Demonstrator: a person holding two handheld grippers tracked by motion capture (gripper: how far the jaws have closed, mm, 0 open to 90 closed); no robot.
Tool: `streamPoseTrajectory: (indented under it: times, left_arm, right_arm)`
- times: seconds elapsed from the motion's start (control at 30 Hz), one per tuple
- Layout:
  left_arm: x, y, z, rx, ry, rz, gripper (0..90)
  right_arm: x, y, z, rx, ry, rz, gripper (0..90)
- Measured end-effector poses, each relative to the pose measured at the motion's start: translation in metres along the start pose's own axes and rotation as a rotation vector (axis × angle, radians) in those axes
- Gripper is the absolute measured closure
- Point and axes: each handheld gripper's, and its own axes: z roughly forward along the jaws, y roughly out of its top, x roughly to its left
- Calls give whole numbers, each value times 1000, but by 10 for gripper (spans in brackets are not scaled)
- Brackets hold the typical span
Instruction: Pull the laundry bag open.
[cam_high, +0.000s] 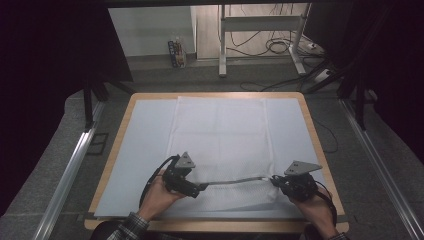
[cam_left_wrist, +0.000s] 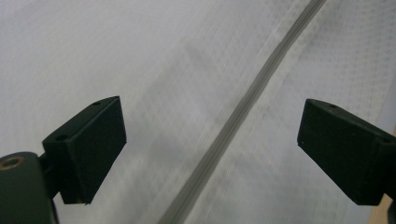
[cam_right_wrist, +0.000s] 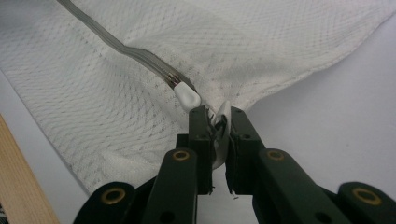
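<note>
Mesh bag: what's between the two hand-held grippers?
The grey zipper strip of the white mesh bag spans between the left hand-held gripper and right hand-held gripper, as the high view shows.

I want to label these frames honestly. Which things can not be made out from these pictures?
- Zipper pull: in the right gripper view the right gripper is shut on it, so its shape is covered.
- Zipper on the white mesh bag: blurred in the left gripper view, so its teeth are unreadable.
- Left gripper: jaws stand open above the zipper; whether they touch the bag is unclear.
- Small box on the floor: too small in the high view.
</note>
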Motion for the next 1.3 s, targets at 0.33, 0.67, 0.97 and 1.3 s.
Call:
streamPoseTrajectory:
  times: [0.33,0.67,0.97,1.3]
  left_arm:
    - [-16,52,39,-43,-65,83,64]
    - [-32,85,72,-64,-129,87,51]
    - [-42,97,99,-35,-139,138,53]
    - [-57,99,119,6,-146,182,55]
  right_arm:
    - [2,1,-4,-22,-8,-14,814]
    - [1,2,-6,-41,-6,-12,812]
    - [1,2,-8,-55,-4,-6,812]
    - [1,3,-8,-60,-1,1,813]
